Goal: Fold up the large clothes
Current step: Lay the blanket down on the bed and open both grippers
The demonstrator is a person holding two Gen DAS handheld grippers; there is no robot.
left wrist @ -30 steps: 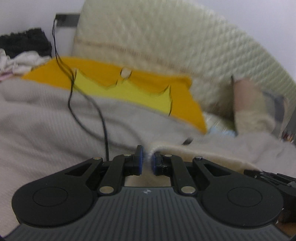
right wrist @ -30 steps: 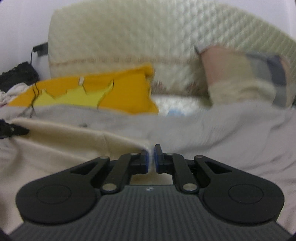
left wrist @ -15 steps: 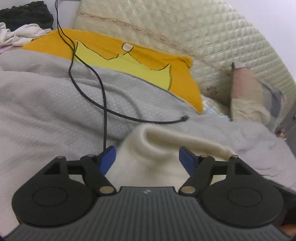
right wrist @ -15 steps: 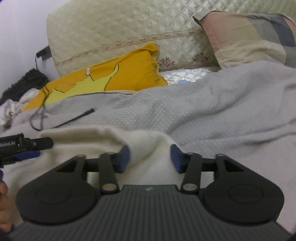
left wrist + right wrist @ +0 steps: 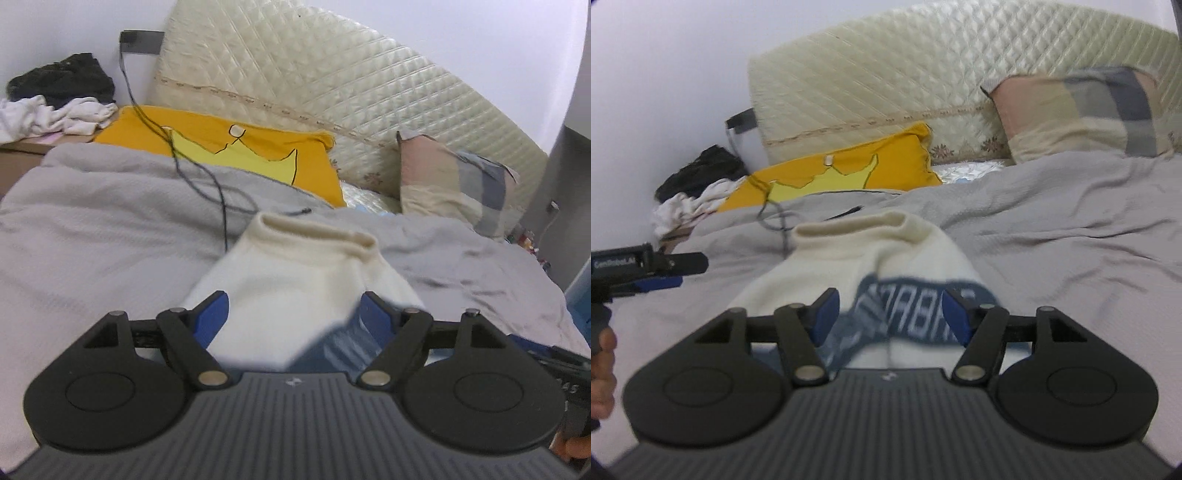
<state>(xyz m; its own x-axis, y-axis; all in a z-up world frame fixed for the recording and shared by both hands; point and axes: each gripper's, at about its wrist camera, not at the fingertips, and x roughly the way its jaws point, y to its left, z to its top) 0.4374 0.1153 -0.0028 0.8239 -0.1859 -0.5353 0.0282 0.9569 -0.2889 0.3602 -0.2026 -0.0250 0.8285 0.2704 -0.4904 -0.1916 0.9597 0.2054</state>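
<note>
Left gripper: jaws spread wide, pinching nothing; cream sweater lies between the blue pads, not clamped. Right gripper: likewise spread, straddling the sweater's navy lettered band. I judge both are parked open so the fold lies undisturbed (collar end points toward the headboard). Sweater rests on the grey blanket of the bed, a black cable trailing just beyond it. Farther back: yellow pillow, patchwork pillow.
</note>
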